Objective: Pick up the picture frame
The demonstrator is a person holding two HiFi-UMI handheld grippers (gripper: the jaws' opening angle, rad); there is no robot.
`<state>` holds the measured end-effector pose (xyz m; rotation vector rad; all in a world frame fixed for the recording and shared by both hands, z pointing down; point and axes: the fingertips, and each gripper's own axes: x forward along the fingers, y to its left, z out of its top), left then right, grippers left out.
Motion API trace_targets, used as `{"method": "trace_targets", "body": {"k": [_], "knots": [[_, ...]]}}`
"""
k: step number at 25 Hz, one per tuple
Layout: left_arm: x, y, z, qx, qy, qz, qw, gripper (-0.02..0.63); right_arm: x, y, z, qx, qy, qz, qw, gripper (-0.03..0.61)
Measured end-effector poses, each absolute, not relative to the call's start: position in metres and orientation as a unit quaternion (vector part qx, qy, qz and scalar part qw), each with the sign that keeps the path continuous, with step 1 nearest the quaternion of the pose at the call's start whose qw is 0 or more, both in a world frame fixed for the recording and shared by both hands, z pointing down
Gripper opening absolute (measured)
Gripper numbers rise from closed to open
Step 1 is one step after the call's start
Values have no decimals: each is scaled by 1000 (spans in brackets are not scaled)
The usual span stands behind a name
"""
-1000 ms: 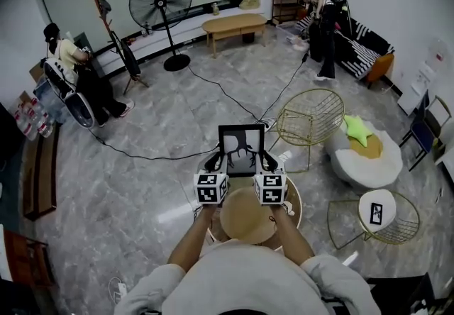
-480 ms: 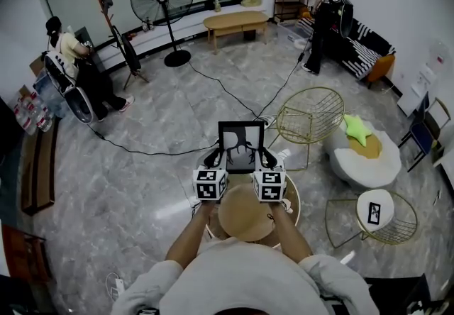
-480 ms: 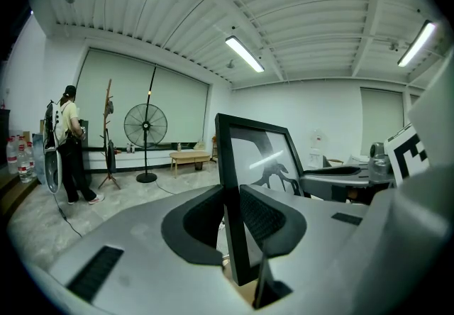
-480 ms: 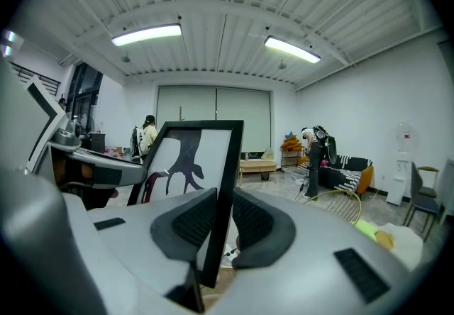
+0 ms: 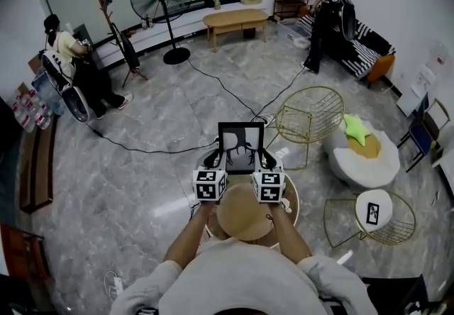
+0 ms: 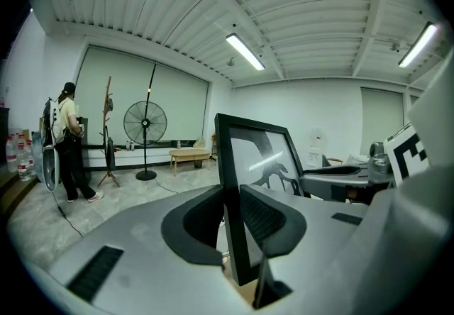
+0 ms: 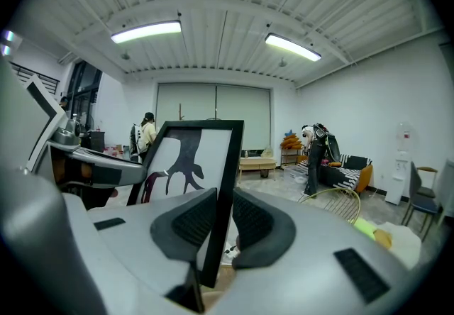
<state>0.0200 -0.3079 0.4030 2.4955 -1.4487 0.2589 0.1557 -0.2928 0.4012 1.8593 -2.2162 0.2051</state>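
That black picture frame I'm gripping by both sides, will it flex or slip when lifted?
Probably stiff: the picture frame shows straight edges with the left tool and right tool clamped on opposite sides. Its front reflects light, so it is likely glazed and fragile. The narrow edges give little grip; it might pivot if one side loosens.

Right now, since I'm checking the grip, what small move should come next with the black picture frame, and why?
Probably raise both grippers together, straight up and level. The left gripper and the right gripper each clamp a side edge of the upright black rectangular picture frame at the far side of the round wooden table; uneven lifting would likely tilt it.
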Motion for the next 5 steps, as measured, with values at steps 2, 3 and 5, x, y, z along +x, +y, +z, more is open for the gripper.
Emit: {"method": "trace_targets", "body": {"k": [2,3,5], "knots": [[21,-309,402,855,-497,89,122,72,157,-294,402,636,-758,72,121,72],[22,-309,402,855,-497,88,122,72,158,-294,402,636,-759,72,120,72],[24,-310,401,855,-497,87,121,72,159,-295,403,635,-759,73,120,72]]}}
